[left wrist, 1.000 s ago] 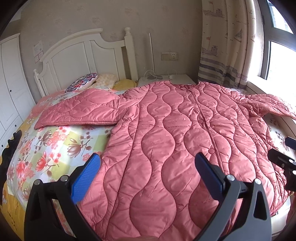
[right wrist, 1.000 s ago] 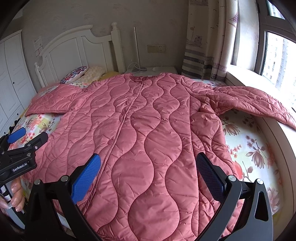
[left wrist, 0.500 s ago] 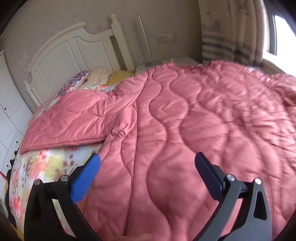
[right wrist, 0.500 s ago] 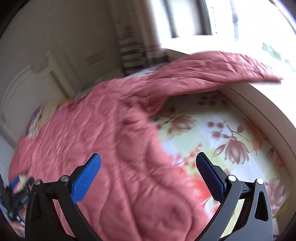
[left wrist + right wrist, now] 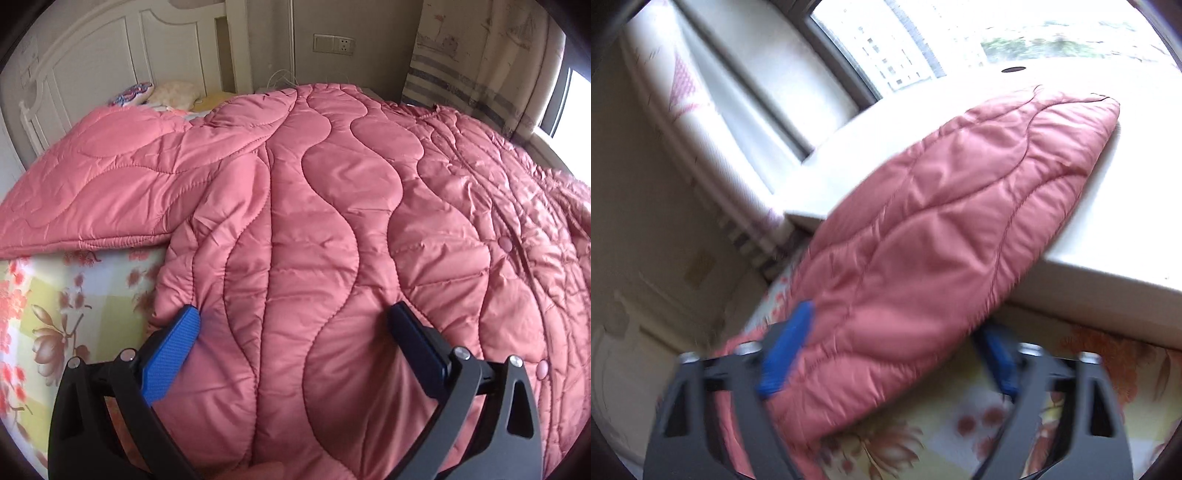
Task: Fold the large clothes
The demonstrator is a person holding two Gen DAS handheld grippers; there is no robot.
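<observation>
Clearly the step in hand is taking hold of the two sleeves so they can be folded in over the body. Nearest, the left gripper [image 5: 295, 332] stands wide open with nothing between its blue pads, low over the side panel of the pink quilted padded coat [image 5: 332, 229], which lies spread front-up across the floral yellow-and-white bedsheet [image 5: 48, 306]. Its left sleeve [image 5: 110, 184] lies flat beyond, pointing out toward the bed's edge. The right gripper [image 5: 897, 347] is also open, its jaws straddling the coat's right sleeve [image 5: 942, 229] without yet pinching it; that sleeve runs off the bed with its cuff resting on the white windowsill [image 5: 1108, 258].

To do this well, I would close each gripper on a sleeve near the cuff, taking both layers of the slippery padding, then lift enough to clear the sill before carrying it inward.

Farther off stand a white panelled headboard [image 5: 110, 66] and a striped curtain [image 5: 461, 74]. No readable writing or brand shows.
</observation>
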